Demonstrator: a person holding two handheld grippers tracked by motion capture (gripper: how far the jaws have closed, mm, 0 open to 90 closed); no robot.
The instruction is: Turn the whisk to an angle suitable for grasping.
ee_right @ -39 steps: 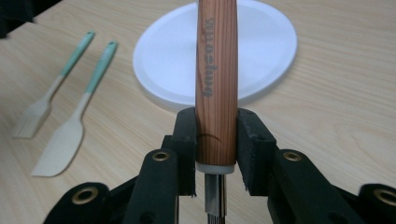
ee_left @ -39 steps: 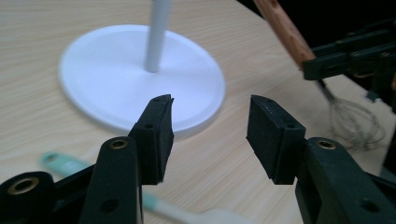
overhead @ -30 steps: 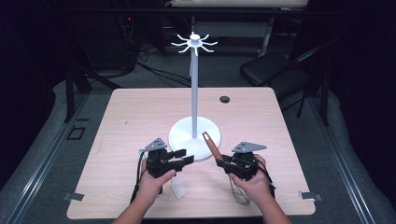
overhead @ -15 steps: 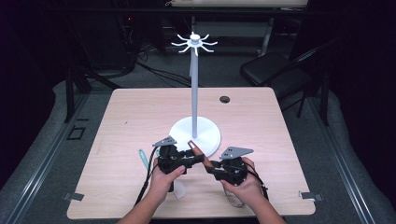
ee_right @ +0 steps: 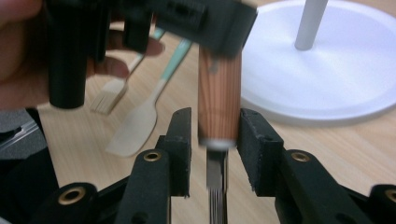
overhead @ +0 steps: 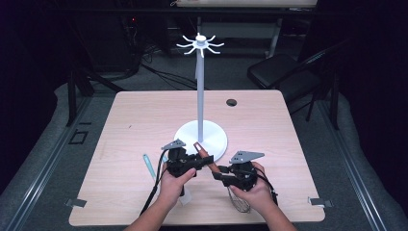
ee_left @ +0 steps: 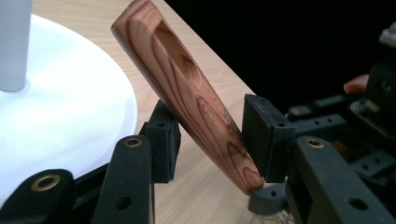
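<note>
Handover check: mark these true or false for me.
1. The whisk handle sits between the left gripper's jaws. True; those jaws have just been closing on it.
2. The white stand has toppled over. False; it is upright on its round base.
3. A teal-handled spatula lies on the table. True.
4. The black disc rests on the stand's base. False; it lies on the table beyond the base, apart from it.
</note>
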